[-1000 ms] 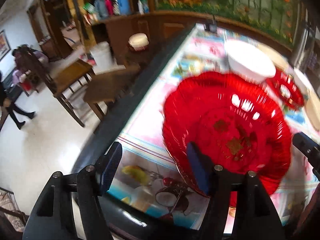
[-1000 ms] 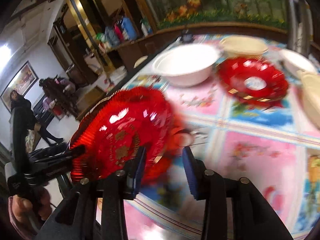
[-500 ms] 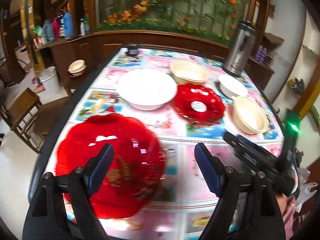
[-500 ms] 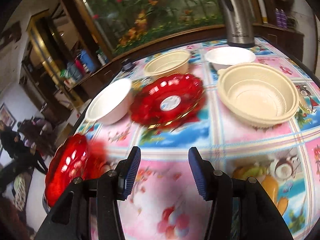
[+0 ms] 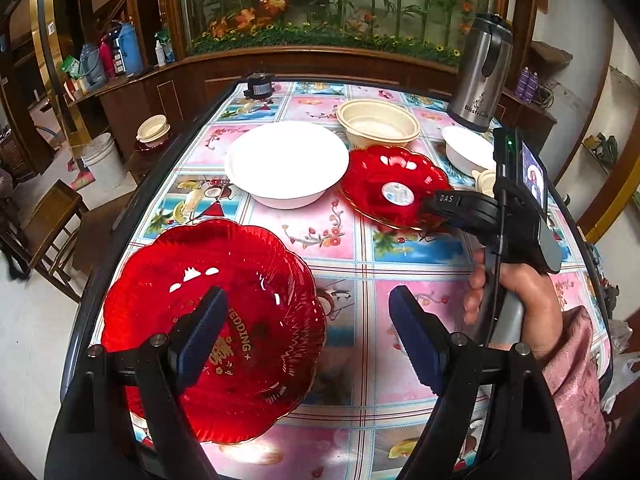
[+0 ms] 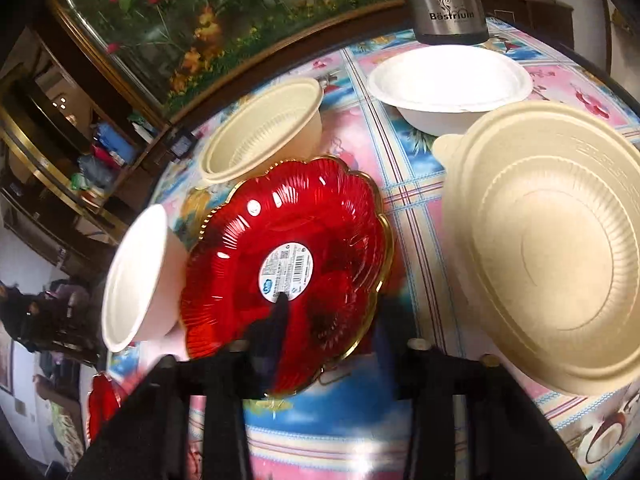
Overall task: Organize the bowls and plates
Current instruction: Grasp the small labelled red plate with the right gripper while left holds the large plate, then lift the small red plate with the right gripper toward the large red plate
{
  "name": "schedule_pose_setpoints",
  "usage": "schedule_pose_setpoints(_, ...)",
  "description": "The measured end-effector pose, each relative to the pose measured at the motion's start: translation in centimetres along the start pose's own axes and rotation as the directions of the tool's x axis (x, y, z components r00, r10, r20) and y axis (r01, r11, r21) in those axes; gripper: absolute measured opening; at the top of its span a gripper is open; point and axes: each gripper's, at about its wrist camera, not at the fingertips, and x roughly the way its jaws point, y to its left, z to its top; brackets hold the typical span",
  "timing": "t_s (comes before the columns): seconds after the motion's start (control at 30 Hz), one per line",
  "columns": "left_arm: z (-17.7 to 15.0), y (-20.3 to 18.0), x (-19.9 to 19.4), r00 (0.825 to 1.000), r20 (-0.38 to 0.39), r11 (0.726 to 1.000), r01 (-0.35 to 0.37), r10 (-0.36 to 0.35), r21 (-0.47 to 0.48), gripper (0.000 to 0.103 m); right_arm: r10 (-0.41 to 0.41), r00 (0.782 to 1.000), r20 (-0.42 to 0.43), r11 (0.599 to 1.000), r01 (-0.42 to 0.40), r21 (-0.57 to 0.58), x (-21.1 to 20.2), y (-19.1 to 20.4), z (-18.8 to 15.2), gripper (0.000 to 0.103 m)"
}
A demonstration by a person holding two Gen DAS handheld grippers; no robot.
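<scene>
A red plate with gold lettering lies flat at the table's near left corner; in the right wrist view it shows as a sliver. My left gripper hovers above its right edge, open and holding nothing. A second red plate with a gold rim and a white label sits mid-table. My right gripper, held by a hand, has that plate's near rim between its jaws. The jaws are closing, one finger over the plate's inside, the other blurred outside the rim.
A large white bowl touches the labelled plate's left side. A beige bowl stands behind it, a small white bowl and a wide beige bowl to its right. A steel flask stands at the back right.
My left gripper let go of the lettered plate, which now rests on the table, and drew back. My right gripper swung over to the labelled plate and its jaws narrowed around the rim.
</scene>
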Motion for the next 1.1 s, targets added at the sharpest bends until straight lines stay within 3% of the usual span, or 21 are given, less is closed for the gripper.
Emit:
schedule_pose_setpoints(0.03,0.0,0.0,0.0,1.000,-0.003,1.000,0.002,-0.002,0.000,0.083,0.022,1.000,-0.007,0.999,-0.022,0.028,0.1,-0.4,-0.1,0.015)
schedule_pose_setpoints(0.23,-0.1,-0.9,-0.2,1.000,-0.015,1.000,0.027,-0.027,0.011,0.083,0.060,0.998,-0.035,0.997,-0.058,0.044,-1.8,-2.5,-1.8,0.012)
schedule_pose_setpoints(0.5,-1.1,-3.9,0.6,0.993,-0.072,0.993,0.099,-0.093,0.071,0.083,0.120,0.988,-0.095,0.993,-0.118,0.027,-9.0,-9.6,-7.4,0.012)
schedule_pose_setpoints(0.8,-1.6,-8.9,3.5,0.964,-0.194,0.970,0.208,-0.182,0.125,0.083,0.152,0.986,-0.063,0.988,-0.150,0.039,-12.4,-13.8,-9.5,0.017)
schedule_pose_setpoints(0.97,-1.7,-11.0,5.6,0.937,-0.268,0.953,0.268,-0.224,0.139,0.083,0.177,0.984,-0.019,0.983,-0.176,0.056,-12.9,-14.8,-9.2,0.029)
schedule_pose_setpoints(1.1,-1.7,-11.8,7.8,0.924,-0.321,0.959,0.257,-0.207,0.121,0.083,0.192,0.981,-0.012,0.980,-0.191,0.050,-13.0,-15.2,-9.2,0.033)
